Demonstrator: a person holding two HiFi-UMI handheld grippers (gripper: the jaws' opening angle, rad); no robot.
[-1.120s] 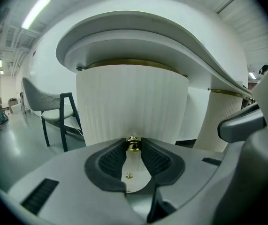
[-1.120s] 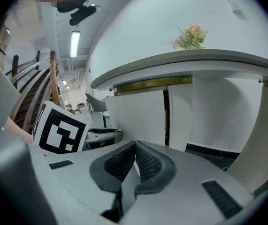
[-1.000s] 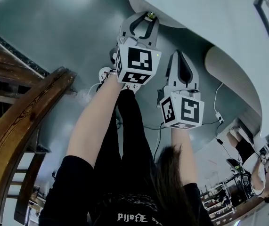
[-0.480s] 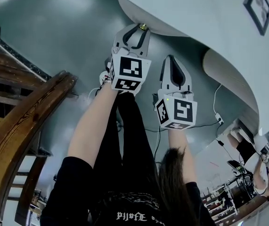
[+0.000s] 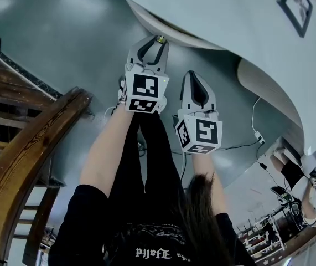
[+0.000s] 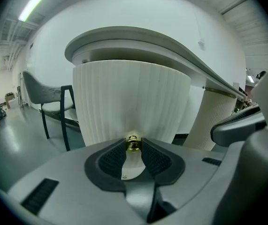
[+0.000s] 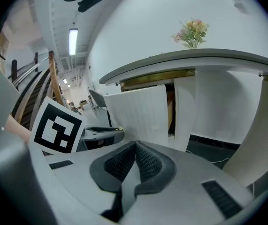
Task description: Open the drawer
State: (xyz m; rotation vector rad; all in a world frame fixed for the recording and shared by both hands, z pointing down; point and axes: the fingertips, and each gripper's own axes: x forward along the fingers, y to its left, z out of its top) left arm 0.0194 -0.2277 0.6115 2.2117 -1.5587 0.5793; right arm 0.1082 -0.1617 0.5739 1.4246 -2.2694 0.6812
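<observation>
Head view, at 9 o'clock: curved brown wooden stair handrail [image 5: 19, 165] over a grey-green glossy floor [image 5: 63, 32]. Just left of 12 o'clock, the left gripper [image 5: 158, 42], grey with a black-and-white marker cube, reaches up and away from the person. Its claw is clamped on a small round brass knob [image 6: 133, 143]: in the left gripper view both ribbed black pads [image 6: 112, 159] press the knob from either side, and the rest of the gap between them is bare. The knob sits low at the middle of a white, vertically ribbed, curved drawer front [image 6: 134, 102], which hangs under the overhanging rim of a white rounded tabletop [image 6: 138, 36]. At 9 o'clock of that view a grey chair with dark legs [image 6: 42, 95] stands on the floor, well apart from the drawer. Back in the head view, right of centre, the right gripper [image 5: 192, 76] lies beside the left one and a little nearer the person. Its claw is pressed together with nothing in it, and it touches no furniture. In the right gripper view the drawer front stands forward of the neighbouring white panel [image 7: 185, 109], with a dark gap between them. A small bunch of pale flowers [image 7: 191, 32] stands on the tabletop at 1 o'clock. Head view, 3 o'clock: a thin cable [image 5: 241, 146] lies across the floor. At 1 o'clock a dark-framed picture [image 5: 294, 4] hangs on the white wall.
</observation>
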